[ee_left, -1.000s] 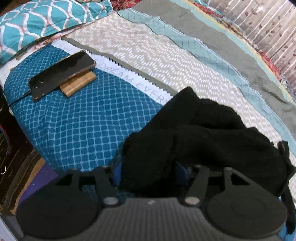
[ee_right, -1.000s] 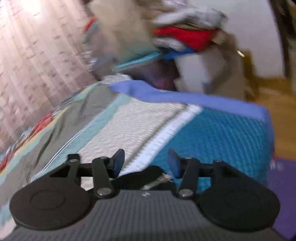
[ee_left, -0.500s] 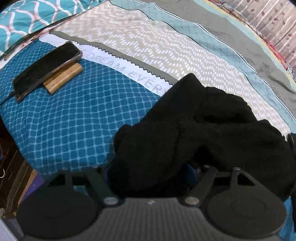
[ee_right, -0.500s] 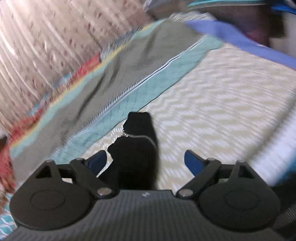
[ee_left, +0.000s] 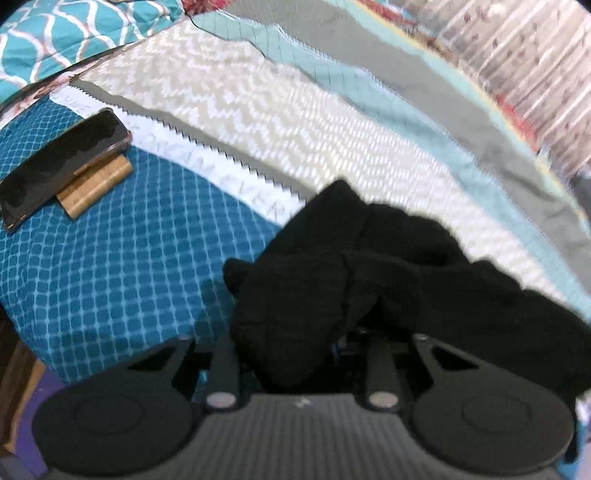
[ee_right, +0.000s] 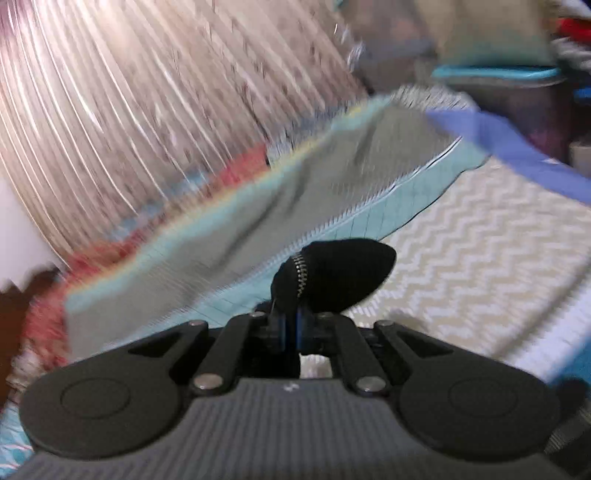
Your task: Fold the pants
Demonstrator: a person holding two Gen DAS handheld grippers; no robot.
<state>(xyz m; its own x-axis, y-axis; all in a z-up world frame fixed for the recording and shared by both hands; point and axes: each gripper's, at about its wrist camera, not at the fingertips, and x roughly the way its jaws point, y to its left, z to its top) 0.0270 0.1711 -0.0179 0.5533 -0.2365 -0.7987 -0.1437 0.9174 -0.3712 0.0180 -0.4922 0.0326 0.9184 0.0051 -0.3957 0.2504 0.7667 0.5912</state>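
Right gripper (ee_right: 291,328): jaws nearly closed, pinching a black fold of the pants (ee_right: 332,273) with a zipper (ee_right: 301,275) running up it; the cloth sticks up toward 12 o'clock from the tips.

Left gripper (ee_left: 295,343): pants (ee_left: 388,280) heaped over the jaws, tips buried, so can't tell the gap or whether it has a grip.

Only the left view shows the bulk of the pants, a crumpled black pile spreading from 6 toward 3 o'clock on the bed (ee_left: 129,266). It also shows a phone (ee_left: 62,166) at 10 o'clock, lying on a tan block (ee_left: 98,188), and a teal pillow (ee_left: 66,33) at 11. The zipper shows only in the right view.

Surface: bedspread in bands of blue grid, white strip with lettering, beige zigzag, teal, grey. Curtain (ee_right: 147,110) behind the bed at 10–12 o'clock in the right view; piled stuff (ee_right: 509,55) at 1–2 o'clock.

Right view heavily motion-blurred; the pile at 2 o'clock is unreadable. Lettering on the strip is too smeared to read. Pants cut off at the left view's right edge.
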